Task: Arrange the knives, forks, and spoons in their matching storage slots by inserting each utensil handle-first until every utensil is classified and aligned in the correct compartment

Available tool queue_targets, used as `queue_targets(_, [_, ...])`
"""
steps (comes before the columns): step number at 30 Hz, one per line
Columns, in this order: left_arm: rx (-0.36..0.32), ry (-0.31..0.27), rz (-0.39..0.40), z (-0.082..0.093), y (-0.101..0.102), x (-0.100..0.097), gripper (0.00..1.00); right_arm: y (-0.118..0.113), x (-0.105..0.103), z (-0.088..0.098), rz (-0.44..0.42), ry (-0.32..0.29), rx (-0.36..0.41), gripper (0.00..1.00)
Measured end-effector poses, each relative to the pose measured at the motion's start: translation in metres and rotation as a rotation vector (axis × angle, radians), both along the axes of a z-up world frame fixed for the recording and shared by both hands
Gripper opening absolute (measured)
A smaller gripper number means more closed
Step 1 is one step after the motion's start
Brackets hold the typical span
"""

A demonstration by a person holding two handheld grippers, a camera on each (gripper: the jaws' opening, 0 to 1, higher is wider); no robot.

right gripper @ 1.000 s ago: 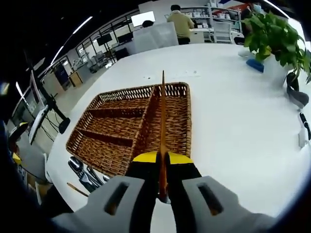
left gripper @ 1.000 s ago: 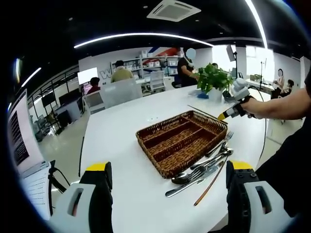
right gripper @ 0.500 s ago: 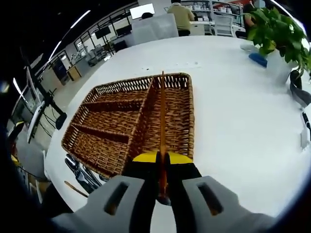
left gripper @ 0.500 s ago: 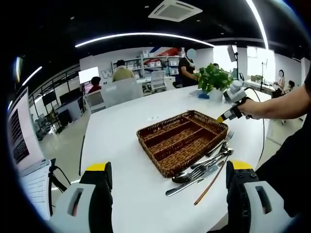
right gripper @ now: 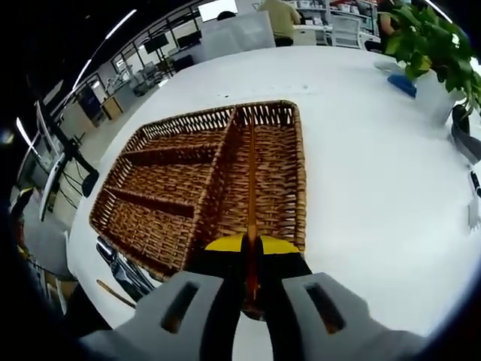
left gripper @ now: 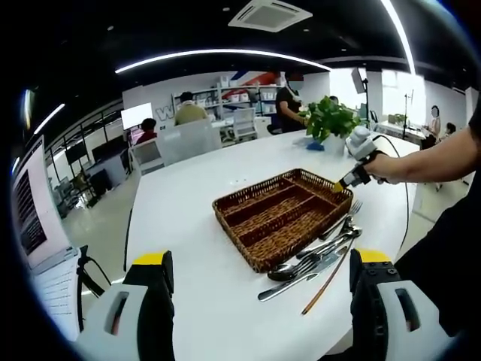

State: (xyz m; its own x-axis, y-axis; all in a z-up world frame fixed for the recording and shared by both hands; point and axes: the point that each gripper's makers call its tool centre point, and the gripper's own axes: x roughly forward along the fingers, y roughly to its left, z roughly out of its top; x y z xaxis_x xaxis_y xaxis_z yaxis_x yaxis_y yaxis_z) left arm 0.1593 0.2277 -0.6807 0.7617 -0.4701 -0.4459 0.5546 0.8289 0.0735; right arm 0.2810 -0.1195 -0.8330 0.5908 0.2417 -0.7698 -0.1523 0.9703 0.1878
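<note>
Over the last second the right gripper (right gripper: 252,259), its jaws clamped on a thin wooden chopstick (right gripper: 251,180), had dropped closer to the wicker tray (right gripper: 161,192), so that the stick now lay along the tray's long compartment – the one nearest the potted plant (right gripper: 434,53) – rather than hovering higher above it. That suggested the placing was nearly done, with only the release left. The left gripper (left gripper: 259,301) hung back from the tray with jaws wide apart and empty, while the remaining cutlery (left gripper: 312,259) and a second chopstick (left gripper: 328,283) still lay just beside the tray's near edge.

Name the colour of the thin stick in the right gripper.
Orange-brown wooden stick; right gripper view.
</note>
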Motion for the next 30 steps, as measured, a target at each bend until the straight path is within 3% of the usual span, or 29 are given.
queue_targets(11, [0.008,0.003,-0.007,-0.001,-0.002,0.001,0.99,0.004,-0.001,-0.009,0.01,0.045,-0.03,0.03])
queue_targets(30, [0.017,-0.001,0.007,-0.002,0.002,-0.001,0.99,0.009,-0.003,-0.016,0.026,0.059,-0.055,0.04])
